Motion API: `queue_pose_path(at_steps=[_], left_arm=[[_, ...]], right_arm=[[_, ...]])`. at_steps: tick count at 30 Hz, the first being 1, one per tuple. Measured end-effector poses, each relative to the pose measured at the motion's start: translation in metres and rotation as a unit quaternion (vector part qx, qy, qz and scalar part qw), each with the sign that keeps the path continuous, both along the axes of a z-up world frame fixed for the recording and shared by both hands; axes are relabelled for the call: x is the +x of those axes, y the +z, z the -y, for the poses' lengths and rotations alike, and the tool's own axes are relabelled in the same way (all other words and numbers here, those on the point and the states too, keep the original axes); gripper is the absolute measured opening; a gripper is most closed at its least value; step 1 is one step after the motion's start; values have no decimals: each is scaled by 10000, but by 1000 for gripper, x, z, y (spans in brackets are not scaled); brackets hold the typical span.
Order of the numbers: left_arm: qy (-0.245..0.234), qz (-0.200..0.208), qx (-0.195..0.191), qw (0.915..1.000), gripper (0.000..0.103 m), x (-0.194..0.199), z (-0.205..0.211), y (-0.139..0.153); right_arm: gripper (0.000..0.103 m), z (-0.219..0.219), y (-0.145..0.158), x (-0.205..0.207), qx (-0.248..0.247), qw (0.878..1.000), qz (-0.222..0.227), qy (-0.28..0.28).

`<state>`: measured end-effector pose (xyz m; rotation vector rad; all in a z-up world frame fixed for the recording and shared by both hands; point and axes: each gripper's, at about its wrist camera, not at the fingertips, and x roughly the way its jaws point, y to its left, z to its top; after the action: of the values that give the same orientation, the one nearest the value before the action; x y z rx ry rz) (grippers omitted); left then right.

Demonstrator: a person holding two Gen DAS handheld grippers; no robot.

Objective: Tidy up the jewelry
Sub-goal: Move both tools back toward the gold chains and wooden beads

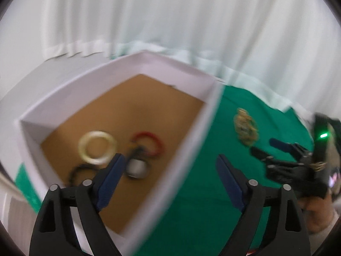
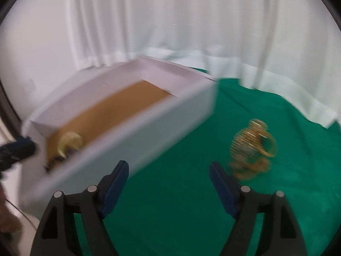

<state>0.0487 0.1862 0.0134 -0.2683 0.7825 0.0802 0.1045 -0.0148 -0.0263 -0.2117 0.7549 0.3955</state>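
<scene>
Both grippers have their 2 fingers wide apart and hold nothing: the left gripper (image 1: 170, 166) hangs over the near wall of the white box (image 1: 187, 140), the right gripper (image 2: 169, 175) over bare green cloth (image 2: 181, 213). Gold jewelry (image 2: 251, 149) lies on this cloth, apart from the box. Inside the box lie a cream bangle (image 1: 97, 147), a red bracelet (image 1: 149, 145) and dark pieces. White curtains (image 2: 170, 21) close the table's far edge.
</scene>
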Motion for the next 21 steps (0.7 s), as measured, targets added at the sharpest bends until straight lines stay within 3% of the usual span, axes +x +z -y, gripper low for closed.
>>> queue_pose_path(at_steps=[4, 9, 14, 21], left_arm=[[-648, -10, 2, 9979, 94, 6, 62, -14], [-1077, -292, 82, 9937, 94, 32, 120, -60], [-1154, -540, 248, 9915, 94, 63, 144, -96], [-837, -428, 492, 9944, 94, 89, 149, -116]], right_arm=[[80, 56, -23, -22, -474, 9980, 77, -414], [80, 115, -48, -38, -717, 9923, 62, -1010], [80, 153, -61, -31, -599, 9877, -89, -1439], [80, 190, -73, -18, -373, 9828, -86, -1805]])
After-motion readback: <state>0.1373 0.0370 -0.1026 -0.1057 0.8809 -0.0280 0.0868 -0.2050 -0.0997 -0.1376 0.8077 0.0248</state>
